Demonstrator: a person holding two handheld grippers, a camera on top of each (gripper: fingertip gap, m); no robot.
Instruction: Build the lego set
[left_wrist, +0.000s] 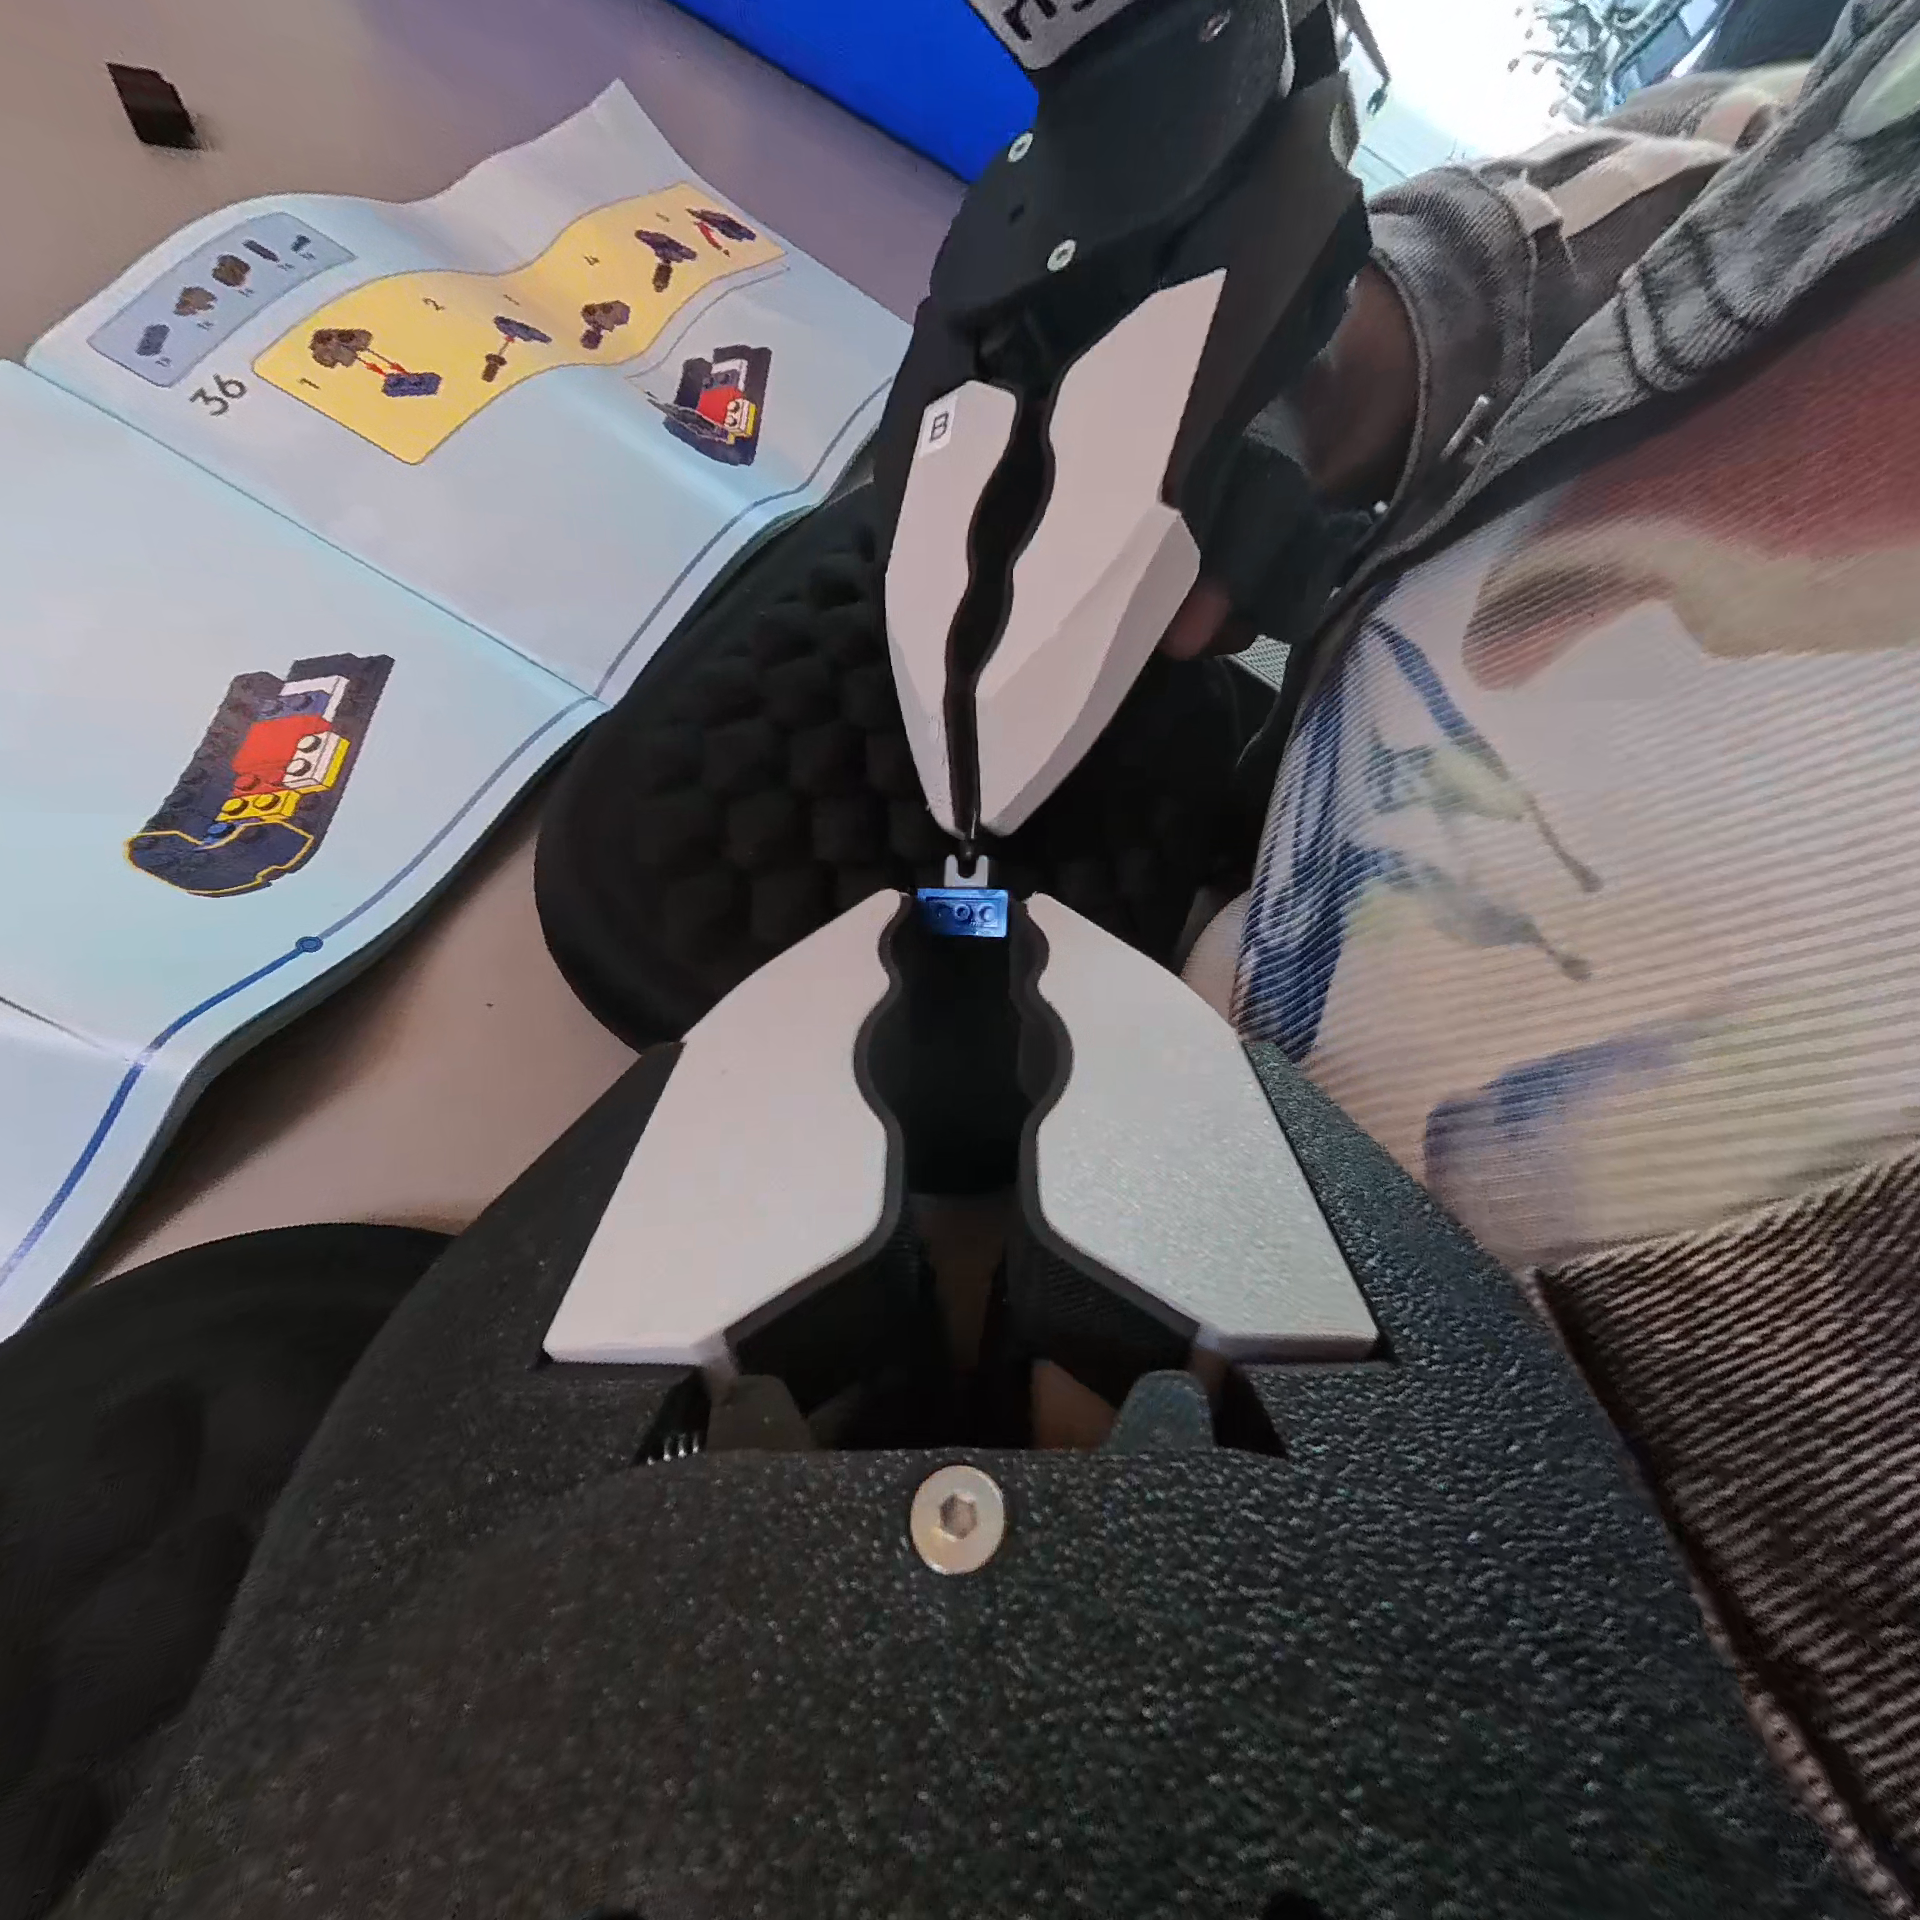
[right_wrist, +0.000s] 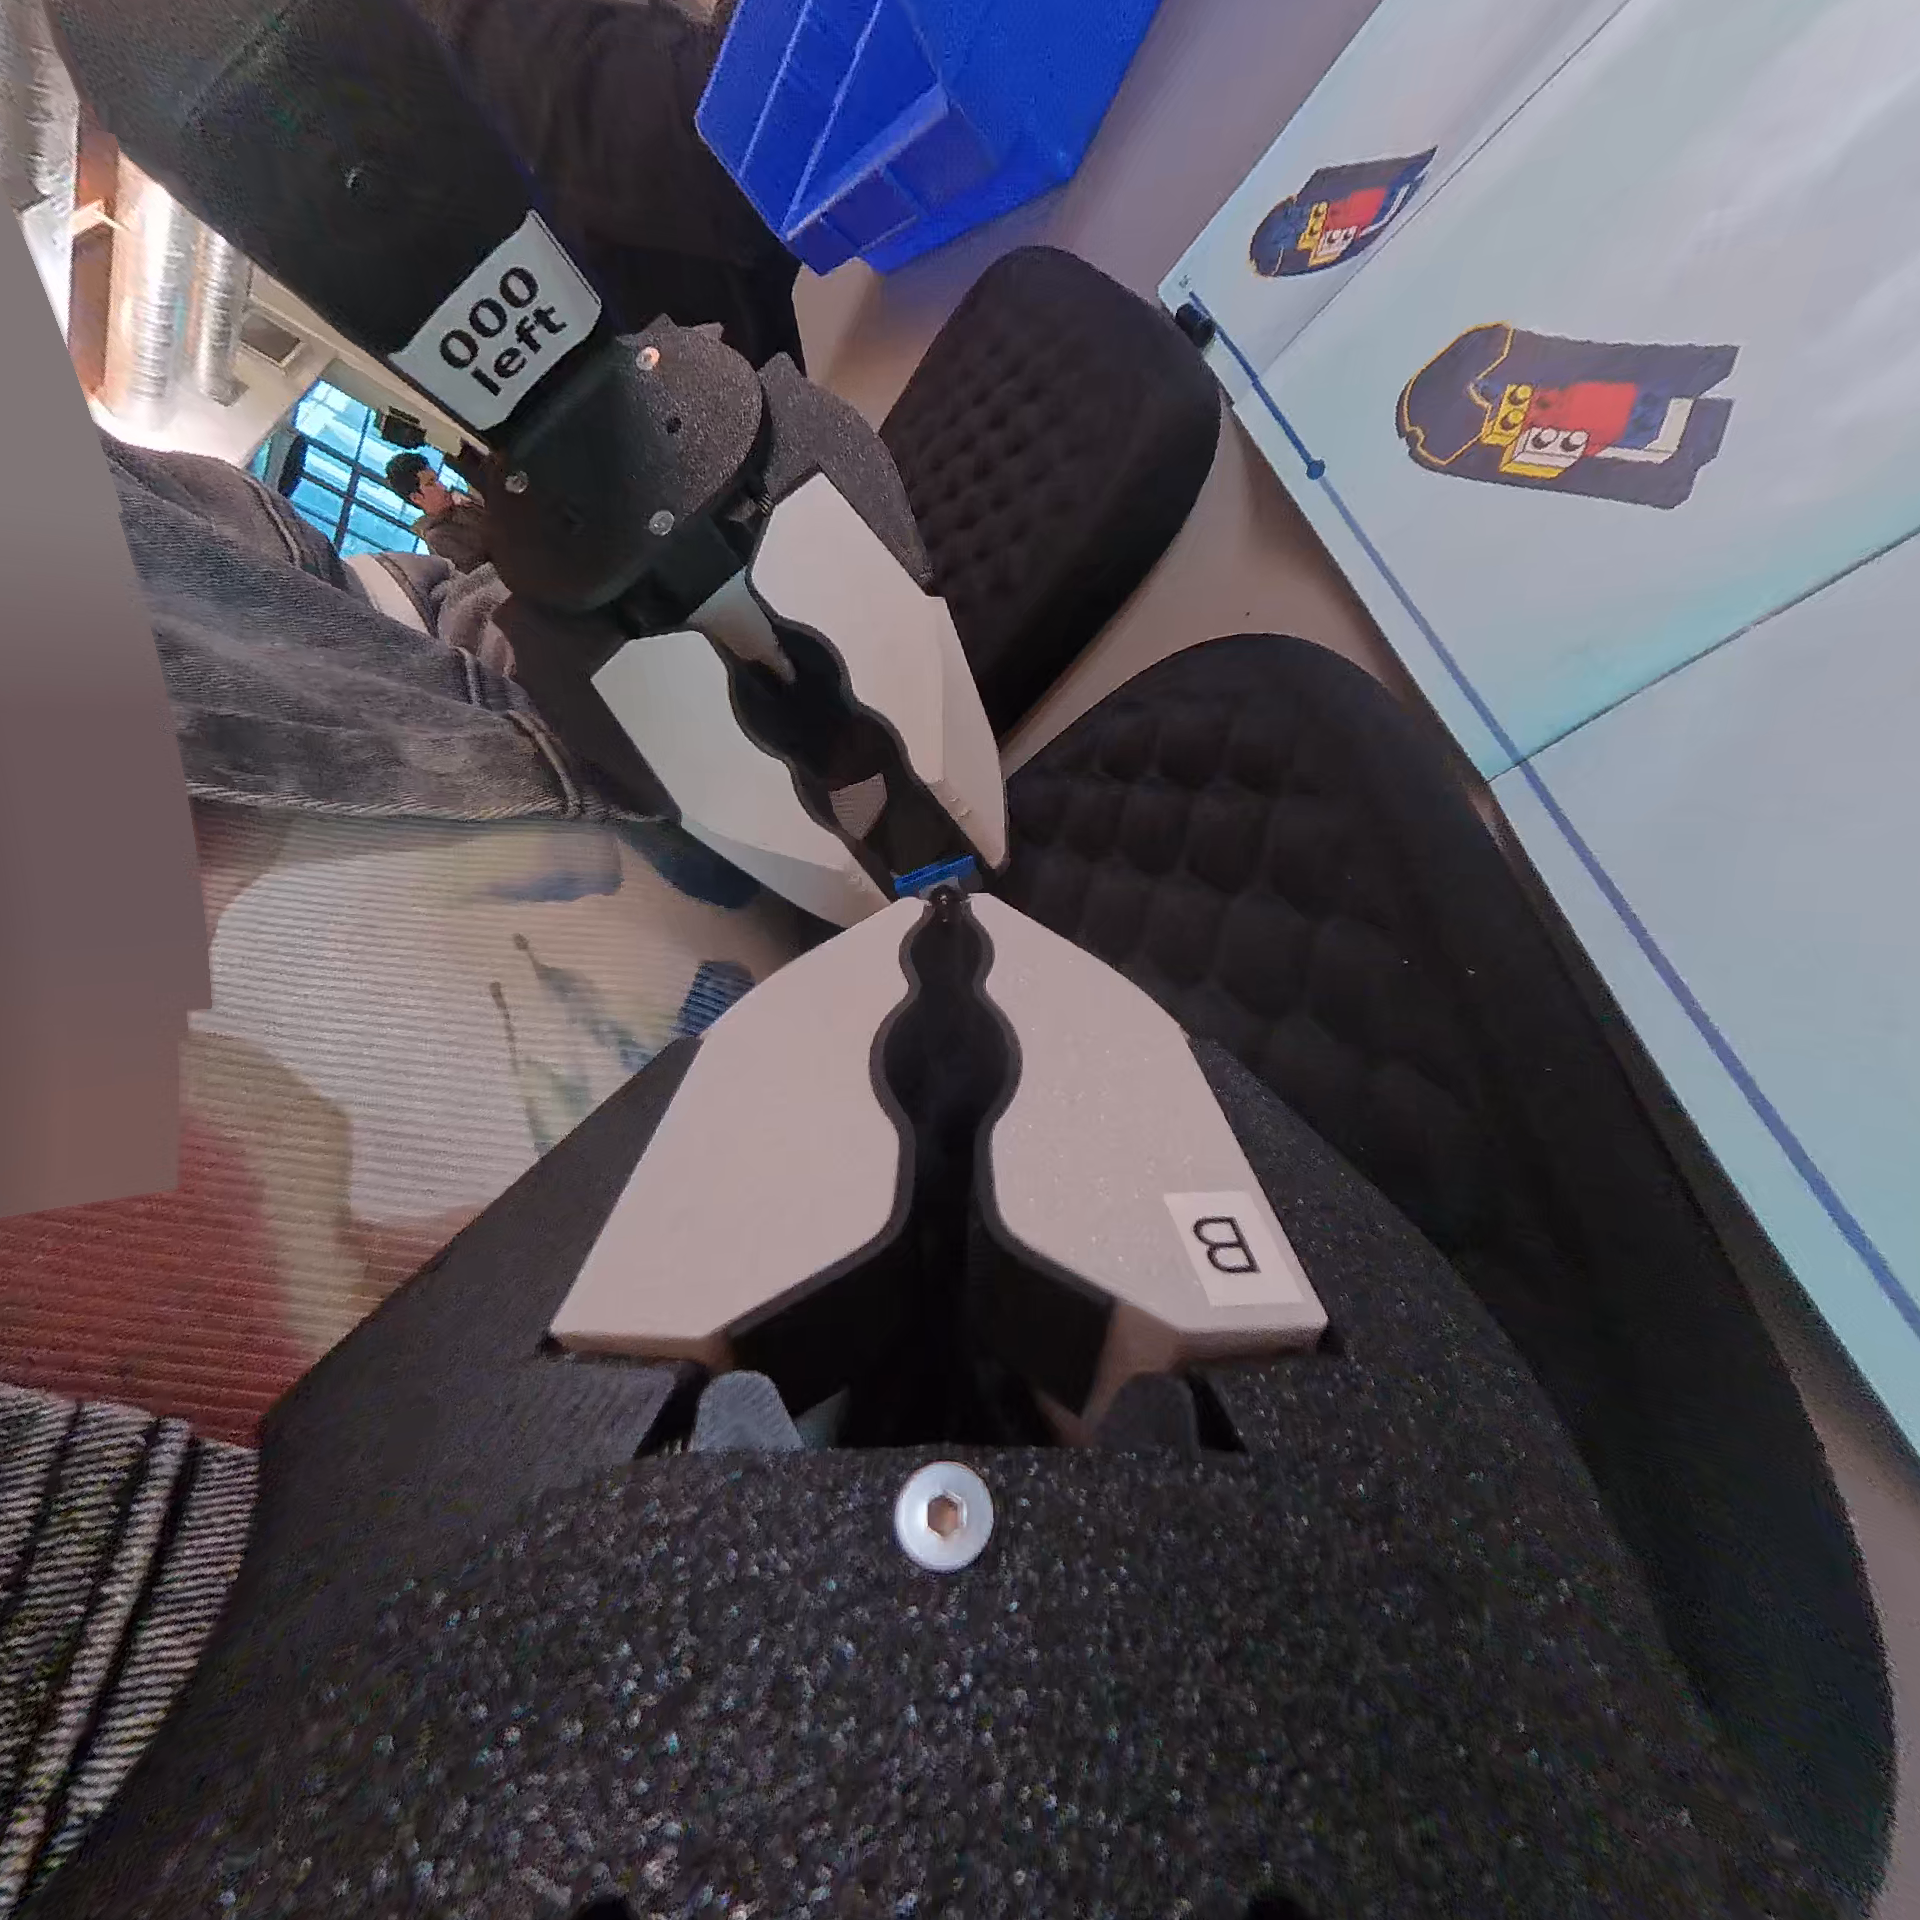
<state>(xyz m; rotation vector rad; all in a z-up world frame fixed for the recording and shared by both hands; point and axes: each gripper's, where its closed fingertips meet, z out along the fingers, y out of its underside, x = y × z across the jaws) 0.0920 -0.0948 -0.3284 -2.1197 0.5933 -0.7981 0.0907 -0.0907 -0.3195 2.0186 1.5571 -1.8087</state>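
Note:
My left gripper (left_wrist: 964, 906) is shut on a small blue studded plate (left_wrist: 966, 916), one pad pressing on each end. A small white clip piece (left_wrist: 967, 871) sits on the plate's far edge. My right gripper (left_wrist: 968, 823) comes in from above, tip to tip with the left. It is shut on a thin black piece (left_wrist: 972, 831), whose end is at the white clip's opening. In the right wrist view my right gripper (right_wrist: 943, 912) pinches the black piece (right_wrist: 943, 902) against the blue plate (right_wrist: 920, 881), which is held by the left gripper (right_wrist: 932, 868).
An open building-instruction booklet (left_wrist: 312, 540) lies on the table to the left; it also shows in the right wrist view (right_wrist: 1662, 582). Black quilted cushions (left_wrist: 748, 790) (right_wrist: 1299, 883) lie under the grippers. A blue bin (right_wrist: 914, 114) stands farther back. A person's clothing (left_wrist: 1558, 779) is close by. Only a small space, under 4 cm, lies between the two pairs of fingers.

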